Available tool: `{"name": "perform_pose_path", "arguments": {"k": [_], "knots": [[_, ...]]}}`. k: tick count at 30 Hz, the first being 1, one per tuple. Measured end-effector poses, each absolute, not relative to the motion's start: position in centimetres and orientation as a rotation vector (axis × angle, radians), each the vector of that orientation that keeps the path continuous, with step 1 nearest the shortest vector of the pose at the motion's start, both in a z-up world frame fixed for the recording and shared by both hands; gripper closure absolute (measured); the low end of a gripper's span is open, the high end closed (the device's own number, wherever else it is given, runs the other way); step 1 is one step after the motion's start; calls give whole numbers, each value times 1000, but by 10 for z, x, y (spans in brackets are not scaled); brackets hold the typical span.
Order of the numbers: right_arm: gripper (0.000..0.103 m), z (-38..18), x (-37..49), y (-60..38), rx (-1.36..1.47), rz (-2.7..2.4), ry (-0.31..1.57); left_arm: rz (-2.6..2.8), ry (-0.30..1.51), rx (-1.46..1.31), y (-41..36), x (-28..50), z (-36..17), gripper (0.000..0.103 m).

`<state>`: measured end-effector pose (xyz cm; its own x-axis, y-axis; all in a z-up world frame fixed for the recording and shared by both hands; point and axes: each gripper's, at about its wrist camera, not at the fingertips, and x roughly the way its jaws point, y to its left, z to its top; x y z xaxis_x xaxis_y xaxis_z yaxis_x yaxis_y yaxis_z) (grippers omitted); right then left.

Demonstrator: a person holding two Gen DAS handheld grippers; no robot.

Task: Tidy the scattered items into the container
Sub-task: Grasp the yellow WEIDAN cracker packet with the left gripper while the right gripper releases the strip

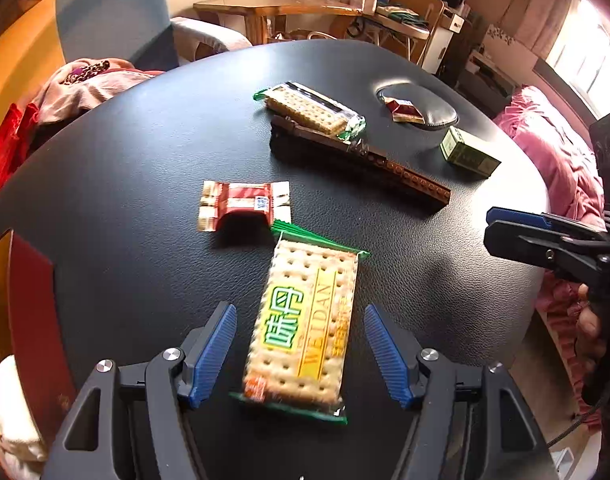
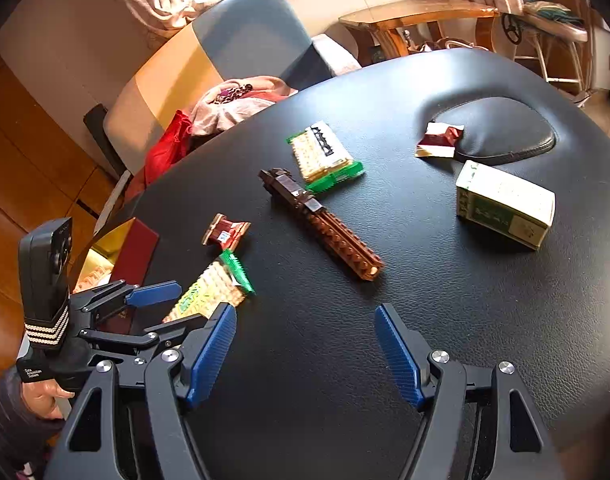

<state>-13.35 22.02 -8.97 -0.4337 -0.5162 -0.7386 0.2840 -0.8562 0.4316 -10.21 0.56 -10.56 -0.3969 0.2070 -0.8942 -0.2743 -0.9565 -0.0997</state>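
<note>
My left gripper [image 1: 301, 344] is open, its blue fingers on either side of a green-edged cracker packet [image 1: 301, 328] lying on the black table [image 1: 125, 184], not touching it. The packet also shows in the right wrist view [image 2: 209, 290] between the left gripper's fingers [image 2: 153, 294]. My right gripper [image 2: 305, 352] is open and empty over bare table. Further out lie a red candy wrapper [image 1: 241, 205], a brown brick bar [image 1: 361, 160], a second cracker packet [image 1: 313, 109], a green box [image 1: 467, 153] and another red wrapper [image 1: 403, 110]. A red container [image 1: 29, 312] stands at the table's left edge.
A dark oval cushion [image 2: 501, 132] is set in the table's far side. A blue-grey chair [image 2: 241, 28] with clothes on it stands behind the table. A pink bedspread [image 1: 553, 152] lies beyond the right edge. A wooden table [image 1: 273, 6] stands further back.
</note>
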Motion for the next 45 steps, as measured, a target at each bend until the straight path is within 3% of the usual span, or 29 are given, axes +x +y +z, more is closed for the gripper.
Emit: {"name": "perform_pose_path", "arguments": {"k": [8,15,34,45], "knots": [[30,-88,-137,213,1270,-2325,-313,2428,102,-1534,11,-111,-116,36],[30,-85,-143,204,1268,-2351,-245,2482,72,-1508,3,-109,-117,52],[30,-91,-163,164,1297,-2421,13,2579,20,-1498,-13,-87,-118,53],[40,-99,-196,139,1316,-2310,215,2601,-103,-1510,-36,-70,-118,53]]}}
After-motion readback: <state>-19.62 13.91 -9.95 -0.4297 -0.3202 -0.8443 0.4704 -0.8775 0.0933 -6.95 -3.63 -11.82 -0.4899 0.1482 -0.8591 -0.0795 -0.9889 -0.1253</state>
